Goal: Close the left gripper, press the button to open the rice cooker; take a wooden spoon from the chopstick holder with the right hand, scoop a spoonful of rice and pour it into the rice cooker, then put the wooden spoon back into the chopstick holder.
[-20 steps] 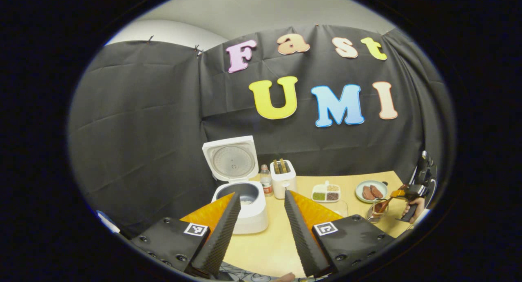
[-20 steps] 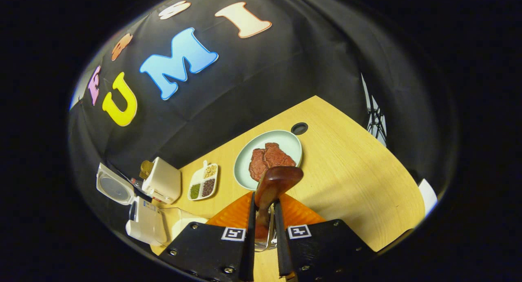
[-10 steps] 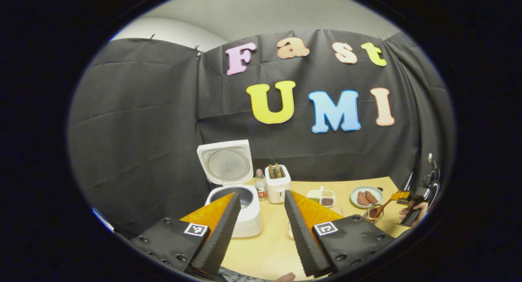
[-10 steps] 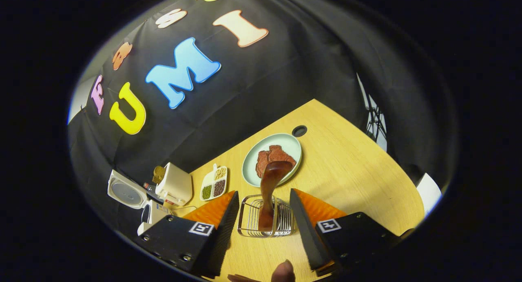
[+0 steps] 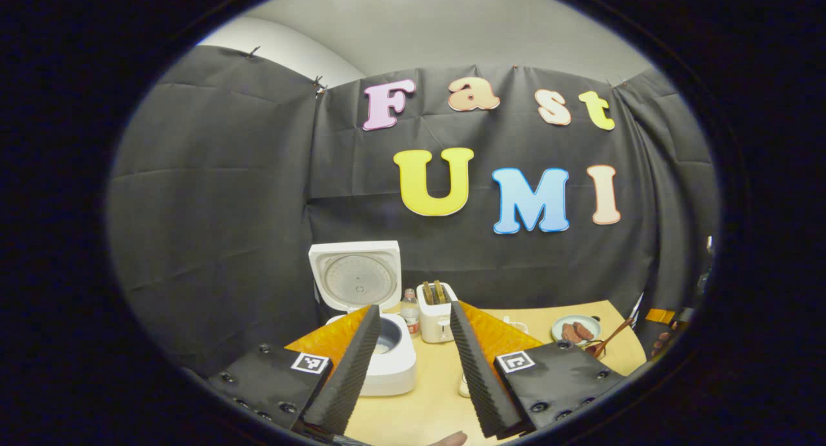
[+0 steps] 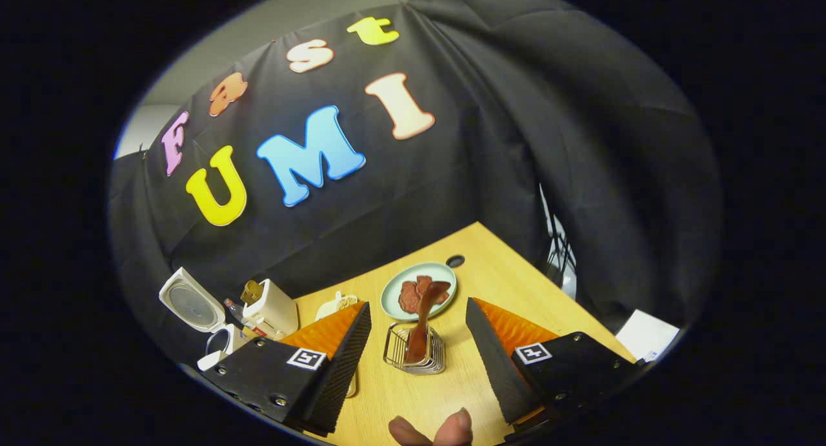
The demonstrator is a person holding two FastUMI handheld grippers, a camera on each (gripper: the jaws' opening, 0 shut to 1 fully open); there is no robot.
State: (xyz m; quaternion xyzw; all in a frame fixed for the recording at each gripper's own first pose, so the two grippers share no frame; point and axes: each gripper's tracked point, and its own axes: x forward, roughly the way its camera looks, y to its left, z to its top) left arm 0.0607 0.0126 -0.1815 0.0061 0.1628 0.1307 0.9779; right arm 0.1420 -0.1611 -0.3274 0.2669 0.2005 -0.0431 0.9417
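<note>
A: Where's the wooden spoon [image 6: 423, 317]?
B: Standing in the wire chopstick holder [image 6: 415, 350] on the counter [image 6: 516, 281] — bowl end up, leaning toward the plate [image 6: 395, 291].
A: And the right gripper [image 6: 416, 349]?
B: Fingers spread wide, either side of the holder, touching nothing.
A: The left gripper [image 5: 408, 362]?
B: Fingers apart too — the rice cooker [image 5: 387, 362] sits beyond them, lid [image 5: 353, 275] up, beside a bottle [image 5: 409, 309] and toaster [image 5: 435, 310].
</note>
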